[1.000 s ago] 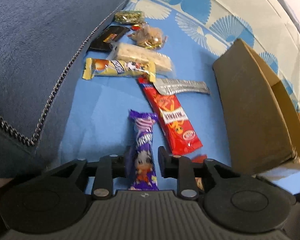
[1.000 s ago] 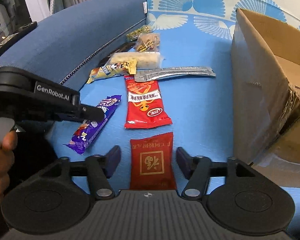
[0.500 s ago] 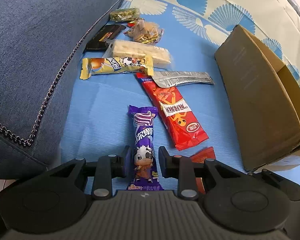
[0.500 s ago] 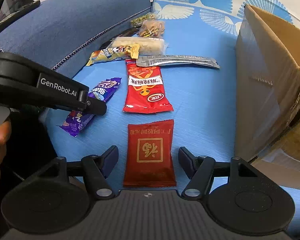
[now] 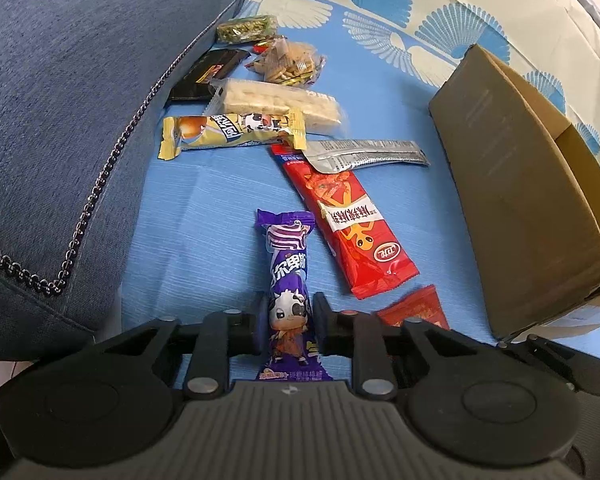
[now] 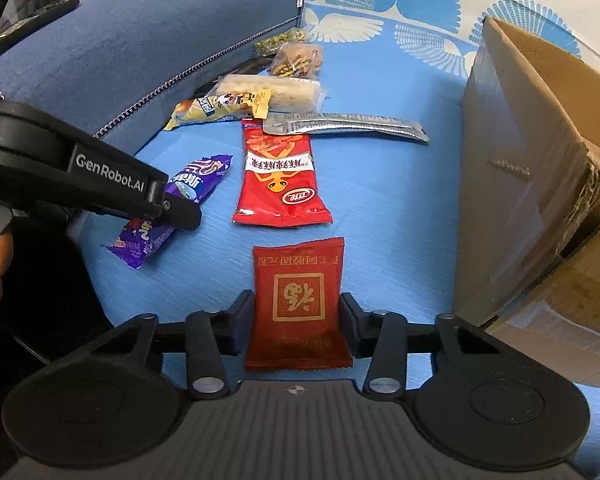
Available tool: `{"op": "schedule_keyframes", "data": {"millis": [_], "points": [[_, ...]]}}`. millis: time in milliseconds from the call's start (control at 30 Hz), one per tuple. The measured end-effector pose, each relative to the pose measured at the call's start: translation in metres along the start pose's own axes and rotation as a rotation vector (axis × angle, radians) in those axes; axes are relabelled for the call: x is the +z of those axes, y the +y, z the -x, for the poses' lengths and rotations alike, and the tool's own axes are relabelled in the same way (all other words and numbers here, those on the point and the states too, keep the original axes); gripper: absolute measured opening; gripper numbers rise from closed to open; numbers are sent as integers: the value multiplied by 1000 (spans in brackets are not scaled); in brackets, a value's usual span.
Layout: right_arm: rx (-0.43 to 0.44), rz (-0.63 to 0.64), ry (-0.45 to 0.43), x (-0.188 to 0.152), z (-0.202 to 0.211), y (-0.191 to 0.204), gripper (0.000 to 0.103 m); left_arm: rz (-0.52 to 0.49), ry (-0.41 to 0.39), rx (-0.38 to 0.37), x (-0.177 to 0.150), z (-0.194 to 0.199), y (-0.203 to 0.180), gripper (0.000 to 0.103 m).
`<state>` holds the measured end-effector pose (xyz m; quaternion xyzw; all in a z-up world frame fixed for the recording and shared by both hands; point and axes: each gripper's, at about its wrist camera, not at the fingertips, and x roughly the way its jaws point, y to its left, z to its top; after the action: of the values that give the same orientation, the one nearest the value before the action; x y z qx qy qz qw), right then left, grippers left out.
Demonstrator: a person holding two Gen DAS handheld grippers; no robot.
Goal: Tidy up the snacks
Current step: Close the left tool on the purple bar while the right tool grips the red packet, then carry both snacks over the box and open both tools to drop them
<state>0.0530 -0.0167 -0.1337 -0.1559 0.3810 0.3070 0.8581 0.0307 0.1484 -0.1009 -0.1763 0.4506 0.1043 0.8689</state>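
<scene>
Snacks lie on a blue cloth on a sofa seat. My left gripper (image 5: 287, 314) is shut on the near end of a purple cow-print bar (image 5: 287, 264); it also shows in the right wrist view (image 6: 172, 208), with the purple bar (image 6: 198, 178) under it. My right gripper (image 6: 298, 314) is closed against both sides of a small red square packet (image 6: 298, 296), whose corner shows in the left wrist view (image 5: 418, 308). A long red snack pack (image 5: 346, 224) (image 6: 278, 176) lies just beyond both.
An open cardboard box (image 5: 532, 200) (image 6: 540, 152) stands on the right. Farther back lie a silver sachet (image 5: 364, 154), a yellow bar (image 5: 228, 134), a white wafer pack (image 5: 280, 100), a black packet (image 5: 208, 74) and nut packs (image 5: 288, 62). The dark blue sofa arm (image 5: 68, 80) rises on the left.
My right gripper's fingers have closed in from wide apart onto the red square packet. My left gripper has stayed on the purple bar and drawn slightly back along it.
</scene>
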Motion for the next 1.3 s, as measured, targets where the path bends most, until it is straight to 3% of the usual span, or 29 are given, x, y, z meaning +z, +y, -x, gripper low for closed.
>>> {"op": "schedule_keyframes", "data": {"millis": [200,400,700,1033,1200,1300], "points": [[-12,-8,-53,4,12,-2,45,7,-46,2,0,6,1,18],[-17,-14,-170,14,38,-6,45,46,-157,-29,3,27,6,18],[37,-43,-357,29,78,-18,45,13,-303,-38,2,55,-5,18],[42,-135,-517,44,121,-57,45,62,-285,-60,14,62,-20,18],[-11,-260,-555,48,130,-92,45,-7,-288,-35,28,62,-61,18],[-70,-346,-558,48,129,-113,45,-54,-311,-73,37,64,-95,18]]}}
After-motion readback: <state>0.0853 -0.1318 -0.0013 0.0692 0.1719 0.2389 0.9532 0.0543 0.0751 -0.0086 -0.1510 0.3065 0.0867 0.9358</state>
